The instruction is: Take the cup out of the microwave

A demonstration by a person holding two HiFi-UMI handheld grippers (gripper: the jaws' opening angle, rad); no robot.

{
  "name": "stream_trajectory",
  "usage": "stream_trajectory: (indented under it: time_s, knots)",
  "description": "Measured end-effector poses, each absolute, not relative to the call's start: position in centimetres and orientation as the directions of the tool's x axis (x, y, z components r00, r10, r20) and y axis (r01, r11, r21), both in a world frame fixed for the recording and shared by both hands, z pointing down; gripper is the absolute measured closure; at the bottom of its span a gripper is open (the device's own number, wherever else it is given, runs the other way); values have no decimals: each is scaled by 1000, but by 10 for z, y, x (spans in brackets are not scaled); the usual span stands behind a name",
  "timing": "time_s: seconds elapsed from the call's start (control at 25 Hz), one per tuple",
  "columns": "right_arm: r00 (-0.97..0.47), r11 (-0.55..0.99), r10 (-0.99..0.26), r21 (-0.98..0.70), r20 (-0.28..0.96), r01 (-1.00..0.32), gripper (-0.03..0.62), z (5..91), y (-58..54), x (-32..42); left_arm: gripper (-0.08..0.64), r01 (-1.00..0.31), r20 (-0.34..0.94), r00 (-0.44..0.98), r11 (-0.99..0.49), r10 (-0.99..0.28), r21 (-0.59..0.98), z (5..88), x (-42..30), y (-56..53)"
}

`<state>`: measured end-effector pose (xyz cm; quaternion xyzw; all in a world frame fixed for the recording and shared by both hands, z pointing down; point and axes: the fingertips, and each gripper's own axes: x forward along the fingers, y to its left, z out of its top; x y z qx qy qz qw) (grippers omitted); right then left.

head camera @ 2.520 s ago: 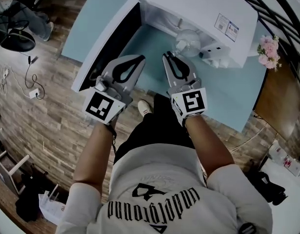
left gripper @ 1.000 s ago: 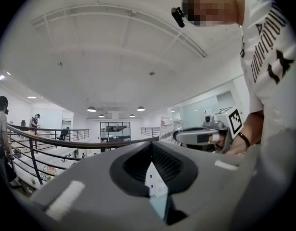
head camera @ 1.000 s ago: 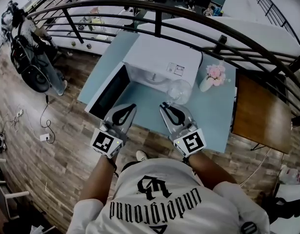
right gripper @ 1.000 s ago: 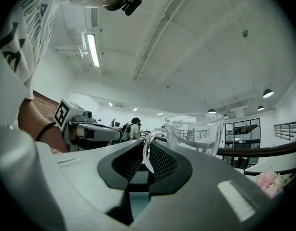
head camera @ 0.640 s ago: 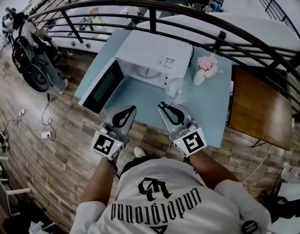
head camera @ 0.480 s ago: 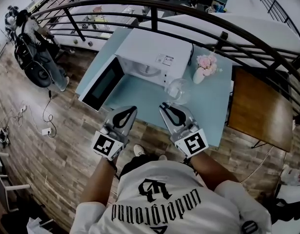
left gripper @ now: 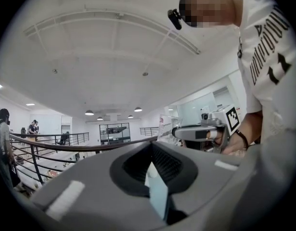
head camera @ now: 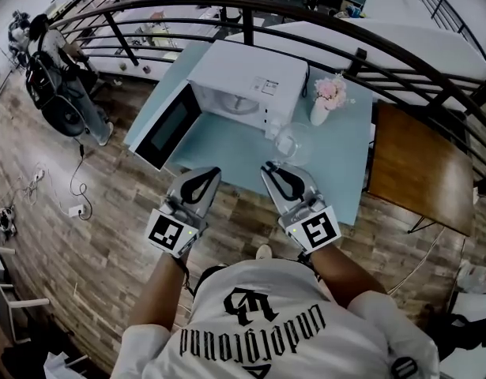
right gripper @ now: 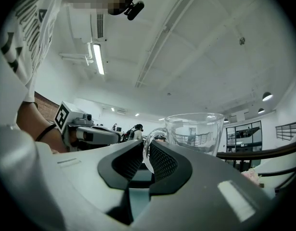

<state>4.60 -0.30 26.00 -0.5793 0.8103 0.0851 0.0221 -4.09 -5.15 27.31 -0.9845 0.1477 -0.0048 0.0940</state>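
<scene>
In the head view the white microwave (head camera: 244, 81) stands on the light blue table (head camera: 227, 152) with its door (head camera: 167, 127) swung open to the left. A clear glass cup (head camera: 290, 142) hangs in the air over the table's near edge. My right gripper (head camera: 273, 169) is shut on its handle. In the right gripper view the cup (right gripper: 193, 131) stands upright just past the right gripper (right gripper: 145, 150), the handle pinched between the jaws. My left gripper (head camera: 212, 173) is held level beside it, shut and empty; in the left gripper view the left gripper (left gripper: 150, 146) holds nothing.
A white vase with pink flowers (head camera: 325, 97) stands to the right of the microwave. A brown wooden table (head camera: 416, 172) adjoins on the right. A dark curved railing (head camera: 322, 26) runs behind the tables. A person (head camera: 65, 93) stands at far left on the wooden floor.
Both grippers and my view have drawn back from the table. The microwave and table look smaller and farther. The cup stays in the right gripper, now over the table's near edge.
</scene>
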Motion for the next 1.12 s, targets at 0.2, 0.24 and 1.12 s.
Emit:
stream_trajectory:
  time_s: [0.2,0.24,1.12]
  knots:
    - [-296,281,-946,115,-136,-953,548,252,13,23,511,-262,-32,965,-947,-261,-185,266,-66,-38]
    - [-289,274,-947,119,-141,-954,548,249,17,17,511,-256,-29,966,-949,-255,-186,265,-73,-35]
    - [-175,147,-967,154,-184,-977,548,239,85,-131,511,-154,-59,988,-970,-145,-189,261,-218,18]
